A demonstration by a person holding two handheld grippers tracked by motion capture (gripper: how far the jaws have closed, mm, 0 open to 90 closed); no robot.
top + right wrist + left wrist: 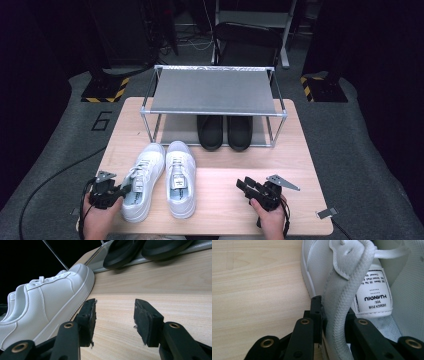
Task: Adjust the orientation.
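Left gripper (pixel 333 322): clamped on padded collar of left white shoe (pixel 142 180), one jaw outside, one inside the opening; no earlier frame, so just pinched as seen.
Left gripper, high view (pixel 122 190): at near left of table, held in left hand (pixel 97 220), jaws at shoe's heel end.
Right gripper (pixel 113 320): jaws apart, nothing between them, bare wood below; right white shoe just beside its left jaw.
Right gripper, high view (pixel 241 186): near right of table, in right hand (pixel 270 215), well apart from the shoes.
Left white shoe: near left of table (pixel 300 165), heel toward person, toe toward rack, long axis near-to-far, tilted slightly right.
Right white shoe (pixel 180 177): just beside the left one, same heading, nearly parallel.
Writing: tongue label (pixel 373 296) reads "HUANQIU", "DESIGN FOR YOU", upside down in left gripper view; smaller lines unreadable.
Rack (pixel 215 92): far half of table, metal frame, grey top shelf.
Black shoes (pixel 224 132): pair on rack's lower level, toes toward person.
Floor marking (pixel 102 121): "6" left of table.
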